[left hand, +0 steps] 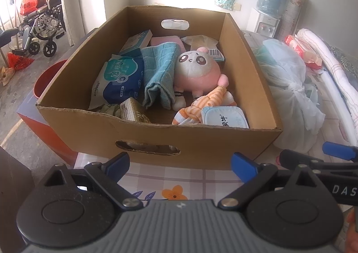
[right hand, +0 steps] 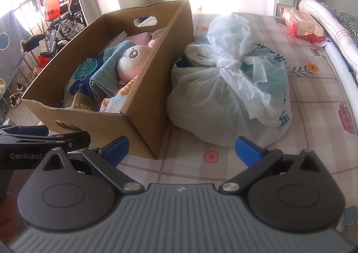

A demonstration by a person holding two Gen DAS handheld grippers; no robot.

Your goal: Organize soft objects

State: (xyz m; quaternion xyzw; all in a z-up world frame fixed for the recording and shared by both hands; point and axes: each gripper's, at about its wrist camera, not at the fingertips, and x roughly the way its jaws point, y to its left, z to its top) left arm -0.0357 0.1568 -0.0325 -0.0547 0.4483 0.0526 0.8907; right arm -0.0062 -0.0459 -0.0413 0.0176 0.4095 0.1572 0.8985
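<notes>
A cardboard box [left hand: 201,141] sits on the patterned tabletop and holds a pink plush toy [left hand: 198,72], a folded teal towel [left hand: 160,74], a blue wipes pack [left hand: 120,81], an orange striped cloth [left hand: 210,101] and a white tub [left hand: 224,116]. My left gripper [left hand: 181,164] hovers open just in front of the box's near wall, holding nothing. My right gripper [right hand: 181,149] is open too, near the box corner [right hand: 143,132], facing a knotted white plastic bag [right hand: 230,87]. The plush toy [right hand: 131,60] shows over the box wall.
A red tissue pack [right hand: 302,24] and a rolled white quilt [right hand: 324,20] lie at the far right. A water dispenser [left hand: 268,7] stands behind. On the floor to the left are a red basin [left hand: 48,78] and a wheelchair [left hand: 42,29].
</notes>
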